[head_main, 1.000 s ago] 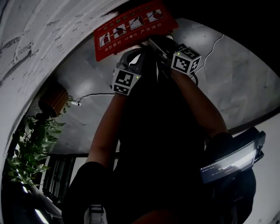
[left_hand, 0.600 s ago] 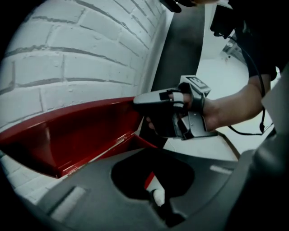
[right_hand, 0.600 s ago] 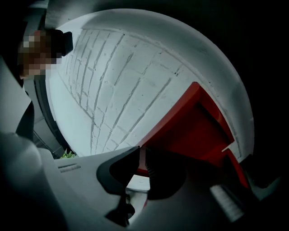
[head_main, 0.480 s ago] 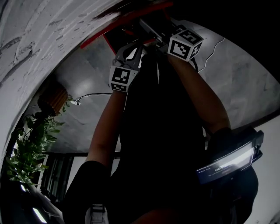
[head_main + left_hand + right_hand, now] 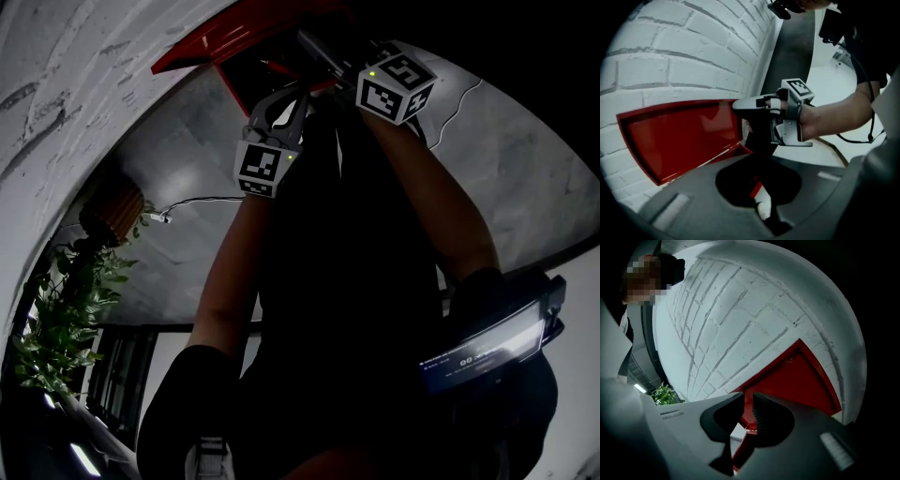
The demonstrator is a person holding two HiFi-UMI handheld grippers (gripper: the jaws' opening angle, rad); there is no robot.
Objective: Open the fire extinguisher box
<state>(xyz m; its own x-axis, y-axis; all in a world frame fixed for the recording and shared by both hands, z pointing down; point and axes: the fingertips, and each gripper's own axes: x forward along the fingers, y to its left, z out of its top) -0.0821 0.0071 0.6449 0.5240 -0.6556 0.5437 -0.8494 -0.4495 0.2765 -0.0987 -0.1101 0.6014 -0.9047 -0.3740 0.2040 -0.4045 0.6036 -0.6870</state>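
While the right gripper (image 5: 746, 412) jaws pinch the edge of the red door (image 5: 797, 380) but are easing open, it could slip & swing shut. Left gripper (image 5: 759, 194): jaws prob. near-closed, too dark to confirm. Fire extinguisher box (image 5: 740, 150) sits on brick wall (image 5: 740, 324), door part-open.

Tally by the brick wall (image 5: 740, 310)
One red fire extinguisher box (image 5: 684, 140); two grippers, the left gripper (image 5: 284, 97) and right gripper (image 5: 747, 414); two marker cubes (image 5: 262, 169), (image 5: 396, 86); one leafy plant (image 5: 66, 309); one lit screen (image 5: 487, 342).
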